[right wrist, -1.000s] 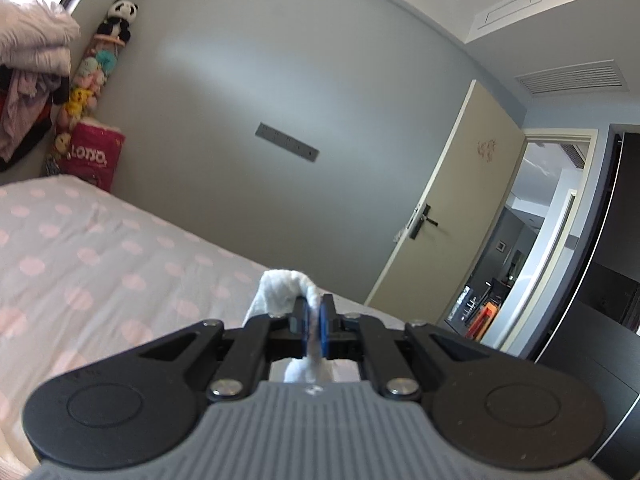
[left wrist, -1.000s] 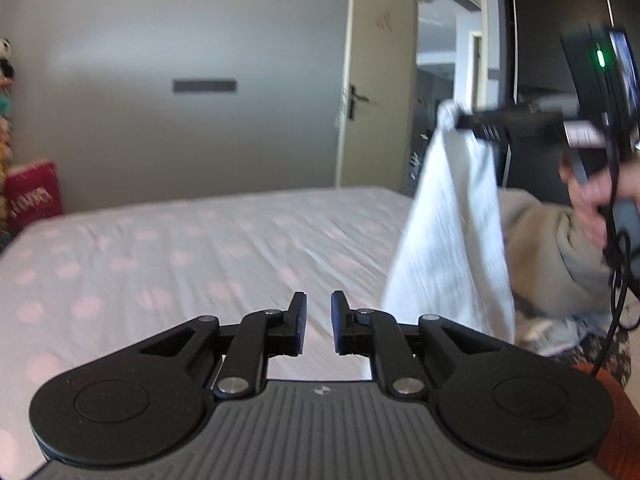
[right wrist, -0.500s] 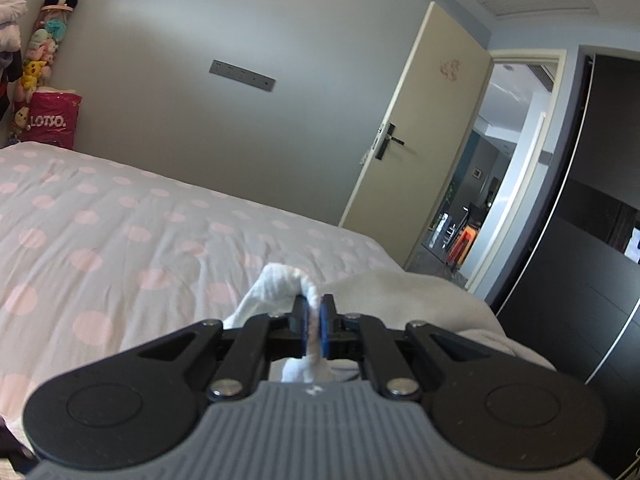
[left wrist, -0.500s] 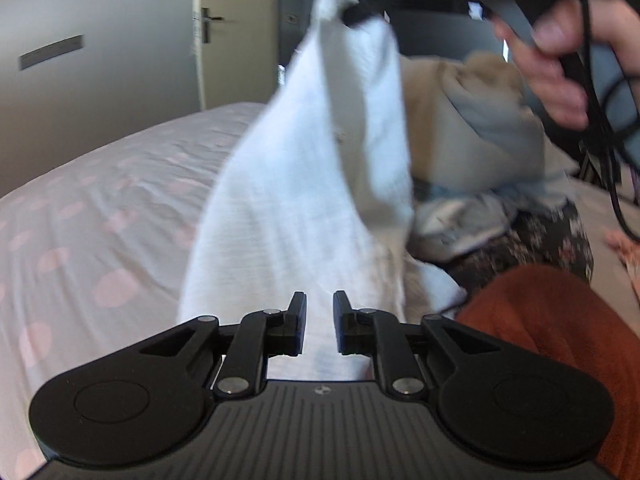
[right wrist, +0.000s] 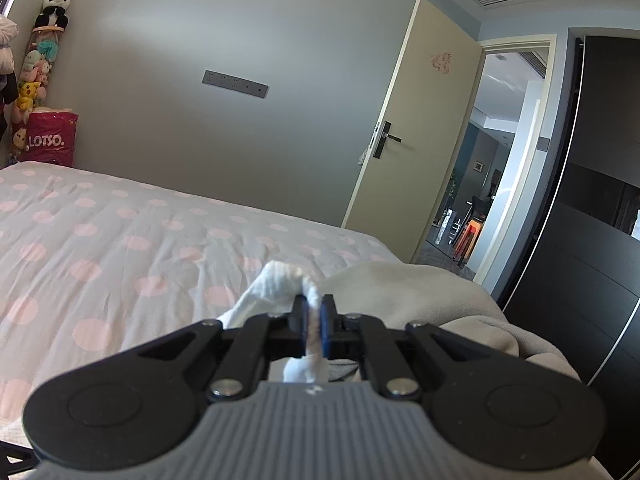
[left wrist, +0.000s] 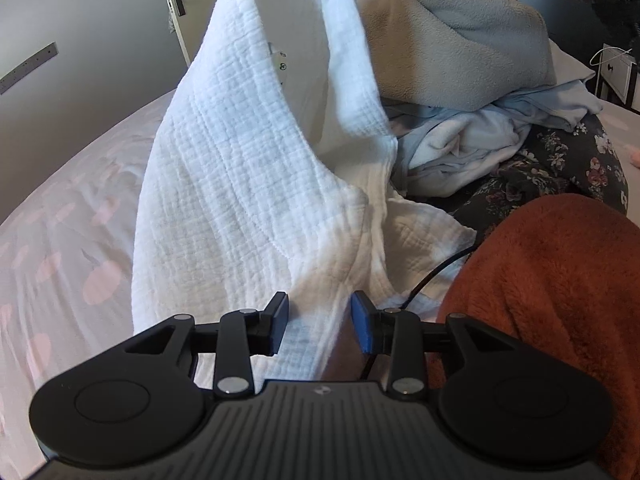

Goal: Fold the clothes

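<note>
White crinkle-weave garment (left wrist: 256,168): hanging in front of you, top end pinched up out of frame in L view, lower end draping toward the bed (left wrist: 60,240) and onto the edge of the clothes pile. Small sewn label visible near its upper fold. No fold lines made yet, so it's reading as bunched and twisted, not spread.

R gripper (right wrist: 314,330): you're clamping a bunched corner of the white garment (right wrist: 280,280), jaws nearly together w/ fabric between, cloth poking out above and below the pads.

L gripper (left wrist: 319,326): jaws standing moderately wide, empty, w/ the lower hanging hem lying right between and just beyond the tips. Not gripping yet. Judging you're lining up for a second corner/hem grab.

Around it: pile to the right w/ grey fleece (left wrist: 460,40) on top, pale blue item (left wrist: 480,136) under it, dark floral fabric (left wrist: 560,168) below, rust-orange fuzzy fabric (left wrist: 552,288) nearest. A black cable (left wrist: 432,276) is running across by the hem; watch it doesn't get pinched w/ the cloth.

Progress est.: early. One item lifted off the pile, nothing visibly folded, no finished stack in view. Left: second grab, spread flat on the polka-dot bed, fold, then rest of pile.
</note>
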`<state>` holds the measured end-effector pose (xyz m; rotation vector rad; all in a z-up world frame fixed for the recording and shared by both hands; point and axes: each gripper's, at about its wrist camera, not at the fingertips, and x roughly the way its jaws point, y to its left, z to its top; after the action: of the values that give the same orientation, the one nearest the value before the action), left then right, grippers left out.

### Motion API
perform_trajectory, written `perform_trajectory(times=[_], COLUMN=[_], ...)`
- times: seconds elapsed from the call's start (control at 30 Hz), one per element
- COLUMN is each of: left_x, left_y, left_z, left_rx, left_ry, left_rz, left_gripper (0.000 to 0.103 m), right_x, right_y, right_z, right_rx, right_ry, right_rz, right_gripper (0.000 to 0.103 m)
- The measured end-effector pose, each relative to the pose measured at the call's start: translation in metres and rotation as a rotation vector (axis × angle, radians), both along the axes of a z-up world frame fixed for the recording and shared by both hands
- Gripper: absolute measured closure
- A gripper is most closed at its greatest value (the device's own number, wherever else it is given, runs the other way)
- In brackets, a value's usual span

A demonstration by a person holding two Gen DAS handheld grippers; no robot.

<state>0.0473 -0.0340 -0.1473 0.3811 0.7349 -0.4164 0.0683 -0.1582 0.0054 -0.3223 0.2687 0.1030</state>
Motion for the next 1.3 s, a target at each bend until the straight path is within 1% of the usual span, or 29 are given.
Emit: perform_trajectory(times=[0.03,0.07,0.1,0.13,0.23,0.33,0.47,0.57,0.63,0.77,0.87,1.0,1.1,1.2,1.23,1.3], left_x=[0.000,0.001,0.001,0.001,-0.002,-0.010,-0.023,-0.036,-0.048,-0.085,-0.119,-0.169,-0.195,-0.206,-0.204,-0.193], left_y=[0.001,0.001,0.002,0.003,0.008,0.025,0.079,0.136,0.168,0.199,0.208,0.209,0.205,0.202,0.202,0.207], left_z=[0.001,0.001,0.001,0.002,0.011,0.032,0.082,0.131,0.165,0.234,0.286,0.346,0.379,0.405,0.412,0.420], left_rx=[-0.007,-0.013,-0.019,-0.022,-0.044,-0.069,-0.128,-0.190,-0.226,-0.228,-0.228,-0.218,-0.218,-0.208,-0.204,-0.201], left_ry=[0.004,0.008,0.013,0.015,-0.010,-0.080,-0.207,-0.332,-0.417,-0.612,-0.777,-0.980,-1.071,-1.135,-1.146,-1.129], left_rz=[0.002,0.002,0.001,0.002,0.013,0.058,0.209,0.367,0.433,0.477,0.485,0.459,0.439,0.435,0.435,0.450], left_gripper=[0.076,0.083,0.087,0.094,0.102,0.102,0.103,0.103,0.103,0.103,0.103,0.103,0.103,0.103,0.103,0.103], right_x=[0.000,0.000,-0.001,-0.001,-0.003,-0.007,-0.014,-0.023,-0.030,-0.056,-0.084,-0.124,-0.152,-0.168,-0.170,-0.164], right_y=[0.000,0.000,0.001,0.002,0.004,0.005,0.008,0.014,0.020,0.044,0.062,0.073,0.077,0.084,0.088,0.099], right_z=[0.000,0.000,0.001,0.002,0.004,0.008,0.018,0.032,0.045,0.084,0.122,0.175,0.207,0.229,0.235,0.242], right_rx=[0.000,0.000,-0.001,-0.003,-0.012,-0.018,-0.026,-0.017,-0.008,0.006,0.025,0.082,0.126,0.140,0.140,0.129], right_ry=[0.000,0.000,0.000,0.000,0.002,0.006,0.003,-0.021,-0.050,-0.162,-0.293,-0.458,-0.571,-0.635,-0.650,-0.654], right_rz=[0.000,-0.001,-0.002,-0.003,-0.008,-0.014,-0.021,-0.015,-0.005,0.053,0.084,0.111,0.122,0.139,0.145,0.155], right_gripper=[0.095,0.095,0.095,0.095,0.095,0.095,0.096,0.096,0.096,0.096,0.096,0.096,0.096,0.096,0.096,0.096])
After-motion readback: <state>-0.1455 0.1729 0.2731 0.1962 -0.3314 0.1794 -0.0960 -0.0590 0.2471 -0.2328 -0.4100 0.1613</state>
